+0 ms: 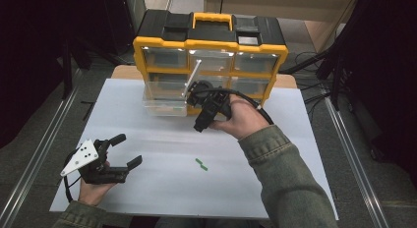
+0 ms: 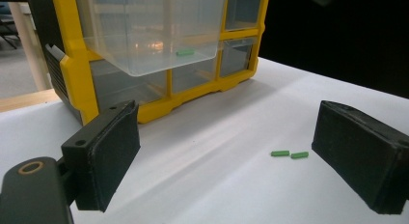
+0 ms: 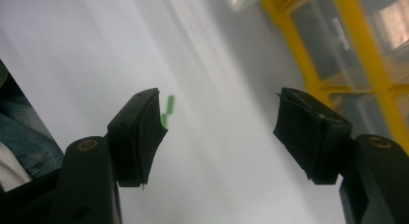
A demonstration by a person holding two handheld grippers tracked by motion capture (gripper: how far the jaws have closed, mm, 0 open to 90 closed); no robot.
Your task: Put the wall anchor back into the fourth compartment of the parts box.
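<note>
One green piece (image 2: pixel 185 52) is lying in the pulled-out drawer (image 2: pixel 144 35); we are leaving two green pieces (image 1: pixel 200 163) on the table (image 1: pixel 275 154), both grippers (image 1: pixel 123 149) (image 1: pixel 202 121) released and empty.

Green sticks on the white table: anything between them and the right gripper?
Nothing visible. The two small green sticks lie on bare white table; the right gripper, empty with fingers apart, sits beyond them near the pulled-out clear plastic drawer.

1. Green sticks (image 1: pixel 200 164) — two short flat pieces, lying end to end on the white table (image 1: pixel 147 188), touching or nearly so.
2. Clear drawer (image 1: pixel 164 98) — pulled out of the yellow organizer (image 1: pixel 211 46), one green stick (image 2: pixel 185 52) inside.
</note>
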